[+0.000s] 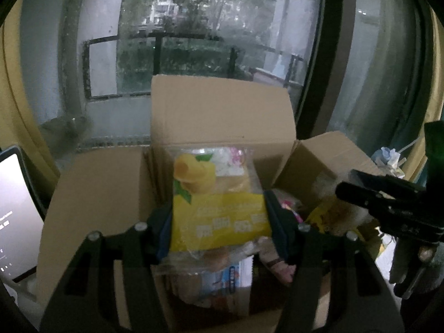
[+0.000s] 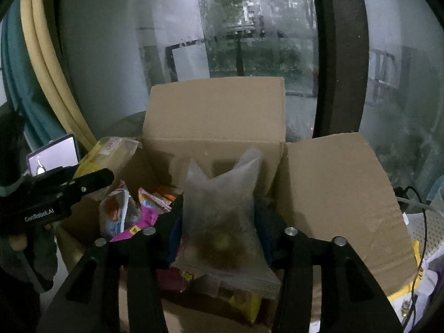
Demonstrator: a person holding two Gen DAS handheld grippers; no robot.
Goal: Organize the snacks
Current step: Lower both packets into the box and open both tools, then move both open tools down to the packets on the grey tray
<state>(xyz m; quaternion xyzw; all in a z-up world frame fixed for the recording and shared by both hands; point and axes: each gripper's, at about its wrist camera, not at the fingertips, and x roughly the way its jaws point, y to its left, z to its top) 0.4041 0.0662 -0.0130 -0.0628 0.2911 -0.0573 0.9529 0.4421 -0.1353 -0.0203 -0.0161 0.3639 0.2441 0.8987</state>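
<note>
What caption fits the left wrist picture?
Left gripper holds a yellow snack bag over the open cardboard box.

White lettering "GenRobot.AI" readable on the black body of the left gripper (image 2: pixel 83 179), seen at the left edge of the right wrist view. Rows of white print blocks on the yellow-and-clear plastic snack packet (image 1: pixel 219 197), too blurred to read. Blue label with pale characters on the clear wrapped pack (image 1: pixel 233 276) lower in the brown cardboard box (image 1: pixel 222 111), not legible. Red marks on a pale sticker of the yellow crinkled bag (image 2: pixel 111 147) at the box's left wall, unreadable. Faint white marks on the lit grey tablet screen (image 1: pixel 16 211), too small to make out.
</note>
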